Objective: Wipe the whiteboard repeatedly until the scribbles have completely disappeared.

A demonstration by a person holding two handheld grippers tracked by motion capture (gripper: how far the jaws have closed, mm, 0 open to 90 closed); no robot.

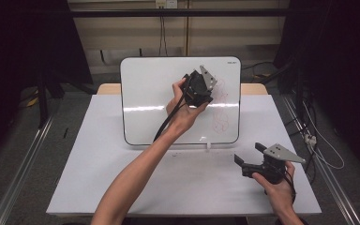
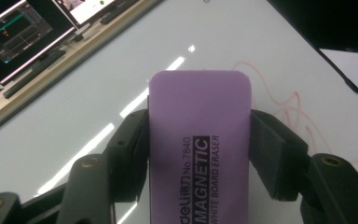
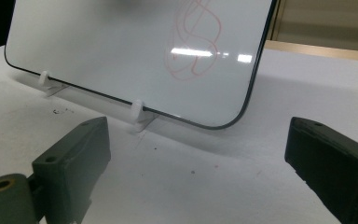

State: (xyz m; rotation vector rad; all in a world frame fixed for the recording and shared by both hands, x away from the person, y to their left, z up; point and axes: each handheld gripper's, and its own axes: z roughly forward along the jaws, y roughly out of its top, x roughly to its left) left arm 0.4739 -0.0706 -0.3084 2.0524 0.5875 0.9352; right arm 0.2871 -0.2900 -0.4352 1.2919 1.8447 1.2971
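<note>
I hold the eraser (image 2: 199, 144) clamped in my left gripper (image 1: 198, 89); the scribble (image 2: 293, 109) lies just right, so I sweep there next. My right gripper (image 1: 253, 159) gapes empty.

Propped whiteboard (image 3: 121, 42), red scribble (image 3: 193, 39), hand-held gripper (image 3: 196, 158) jaws apart

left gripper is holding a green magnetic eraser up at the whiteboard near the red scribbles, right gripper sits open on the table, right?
Not quite: the eraser is purple, not green, as the left gripper view shows. The rest holds: the left gripper grips it up at the whiteboard near the red scribbles, and the right gripper sits open on the table.
</note>
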